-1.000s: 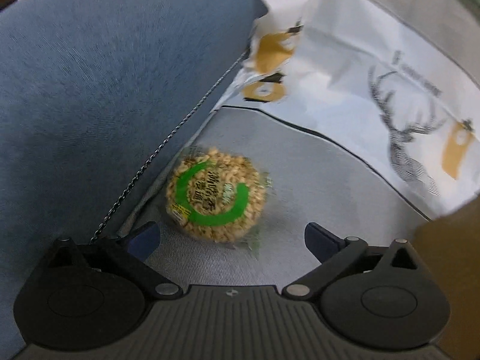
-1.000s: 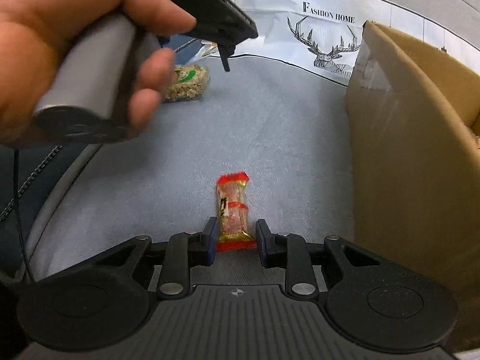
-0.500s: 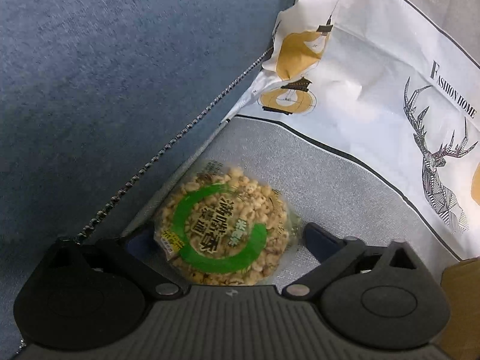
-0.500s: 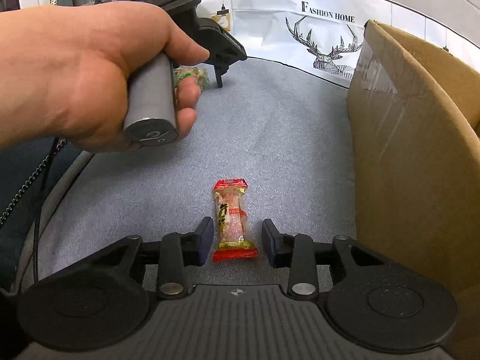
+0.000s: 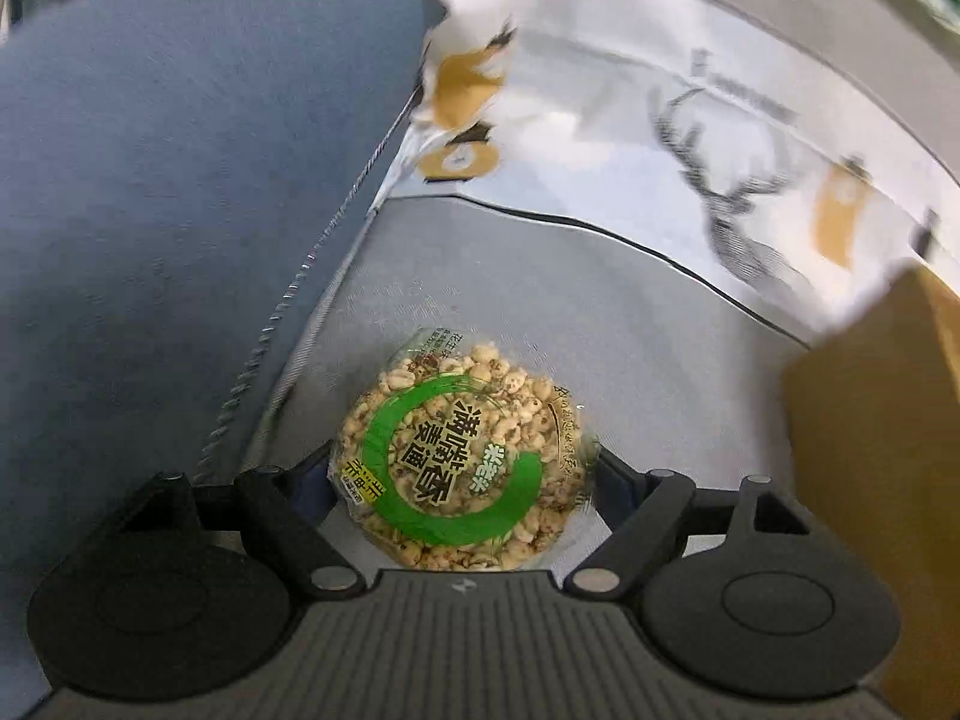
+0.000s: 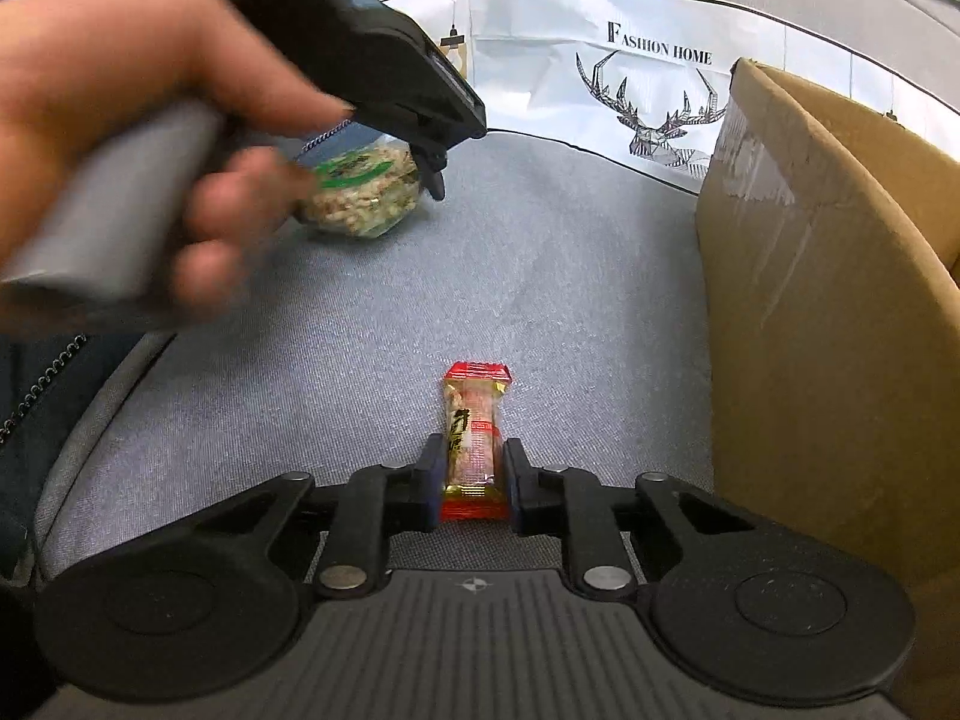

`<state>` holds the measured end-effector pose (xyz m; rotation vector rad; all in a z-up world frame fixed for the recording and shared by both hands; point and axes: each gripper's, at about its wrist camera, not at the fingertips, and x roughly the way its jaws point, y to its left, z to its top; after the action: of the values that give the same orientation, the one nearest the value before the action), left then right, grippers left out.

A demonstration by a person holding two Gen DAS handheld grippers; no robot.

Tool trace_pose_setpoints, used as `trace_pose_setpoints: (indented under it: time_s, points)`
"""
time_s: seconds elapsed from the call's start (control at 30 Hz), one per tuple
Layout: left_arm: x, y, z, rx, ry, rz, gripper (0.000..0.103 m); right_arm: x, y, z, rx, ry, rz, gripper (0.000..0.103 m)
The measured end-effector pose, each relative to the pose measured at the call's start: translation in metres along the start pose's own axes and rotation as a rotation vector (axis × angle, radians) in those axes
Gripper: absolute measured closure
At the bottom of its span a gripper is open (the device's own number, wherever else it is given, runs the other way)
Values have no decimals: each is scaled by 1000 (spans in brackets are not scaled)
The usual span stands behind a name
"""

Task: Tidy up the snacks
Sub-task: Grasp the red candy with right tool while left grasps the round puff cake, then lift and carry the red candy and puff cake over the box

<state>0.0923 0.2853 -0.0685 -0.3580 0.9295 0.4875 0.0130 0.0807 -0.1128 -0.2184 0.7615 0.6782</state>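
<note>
The left gripper (image 5: 465, 474) is clasping the round puffed-grain cake (image 5: 465, 462) (green swirl on its wrapper), its jaws having just been closing onto the packet's sides, lifted clear of the grey cushion (image 6: 540, 276). The right gripper (image 6: 471, 474) is pinching a red-ended candy bar (image 6: 474, 438) lying on the cushion, jaws just closed, beside the cardboard box (image 6: 840, 300).

Round puffed-grain cake (image 5: 465, 462) lifted; red-ended candy (image 6: 474, 441) on the cushion.
</note>
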Motion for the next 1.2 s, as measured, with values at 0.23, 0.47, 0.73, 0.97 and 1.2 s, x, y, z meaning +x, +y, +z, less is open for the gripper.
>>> trace_pose_setpoints:
  time_s: [0.23,0.47,0.73,0.97,1.2]
  points:
    - [-52,16,-44,90,55,-123,16,-9,0,-4,13,11,18,84]
    - [-30,23,-65,104,238,-104,16,-15,3,-8,-17,48,60,84]
    - [-15,6,-60,139,266,-58,11,-14,1,-7,-6,59,80,80]
    - [-9,8,-59,151,280,-45,8,-13,-1,-8,-2,53,82,76]
    - [-8,6,-60,162,283,-40,8,-15,1,-9,-9,47,76,76]
